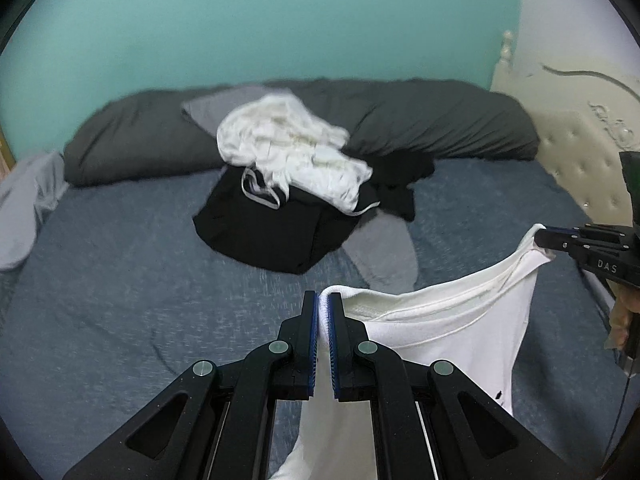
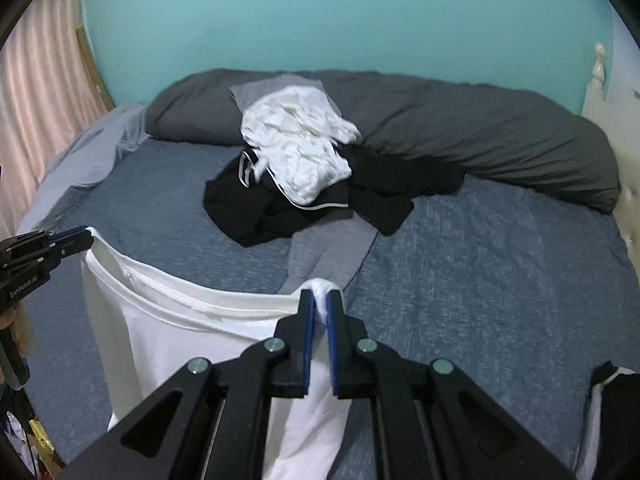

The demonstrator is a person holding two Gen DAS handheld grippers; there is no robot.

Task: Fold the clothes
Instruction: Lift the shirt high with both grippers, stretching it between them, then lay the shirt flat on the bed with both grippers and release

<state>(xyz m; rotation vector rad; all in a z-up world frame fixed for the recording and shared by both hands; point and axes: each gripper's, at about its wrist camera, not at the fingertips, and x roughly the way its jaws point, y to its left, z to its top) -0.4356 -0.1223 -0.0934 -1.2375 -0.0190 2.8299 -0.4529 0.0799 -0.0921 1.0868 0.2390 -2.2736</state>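
white shirt (image 1: 448, 320) hanging stretched above near bed (image 1: 120, 280), top edge running left-right | left gripper (image 1: 323, 300) clamping its left corner | right gripper (image 2: 319, 298) clamping right corner | clothes pile (image 2: 304, 176) lying farther back

A heap of crumpled black and white clothes (image 1: 296, 184) lies mid-bed on the blue-grey bedspread (image 1: 120, 280), a flat grey garment (image 1: 380, 248) poking out from under its near side. Behind the heap, a long dark grey bolster pillow (image 1: 440, 120) runs along the teal wall (image 1: 280, 20). Nearer, a white T-shirt (image 1: 448, 320) hangs stretched between the left gripper (image 1: 323, 308) and the right gripper (image 2: 319, 304), above the bedspread.
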